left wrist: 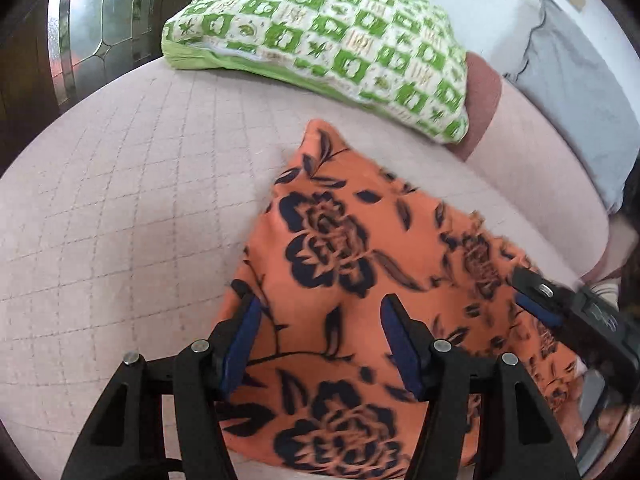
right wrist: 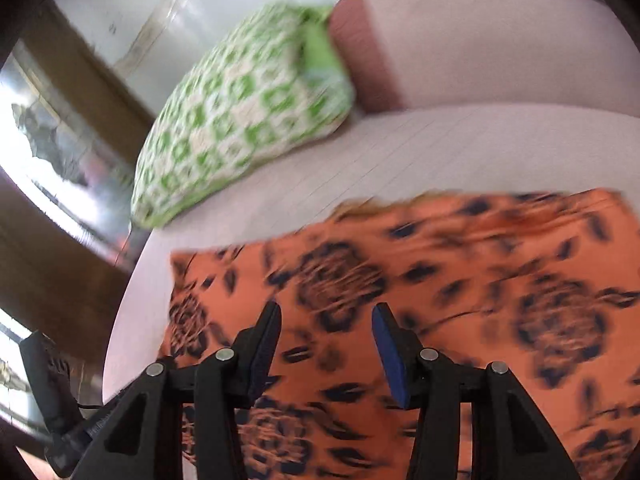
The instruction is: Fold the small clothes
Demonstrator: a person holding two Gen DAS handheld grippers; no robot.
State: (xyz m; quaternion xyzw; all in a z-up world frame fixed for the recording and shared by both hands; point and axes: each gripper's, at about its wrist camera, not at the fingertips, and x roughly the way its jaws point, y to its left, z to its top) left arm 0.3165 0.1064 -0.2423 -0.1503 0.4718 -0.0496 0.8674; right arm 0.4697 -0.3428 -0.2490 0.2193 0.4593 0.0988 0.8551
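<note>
An orange garment with dark flower print [left wrist: 344,264] lies on the pale quilted seat [left wrist: 120,208]. It also shows in the right wrist view [right wrist: 460,280], blurred. My left gripper [left wrist: 318,304] is open and empty, just above the garment's near part. My right gripper [right wrist: 326,312] is open and empty above the garment; it also shows in the left wrist view [left wrist: 560,304] at the garment's right edge. The left gripper shows at the lower left of the right wrist view [right wrist: 52,392].
A green and white patterned pillow [left wrist: 320,44] lies at the back of the seat, also in the right wrist view [right wrist: 240,112]. A reddish-brown cushion end [left wrist: 480,96] sits beside it. A grey cloth [left wrist: 576,92] hangs at the right. A glass door [left wrist: 92,28] stands at the left.
</note>
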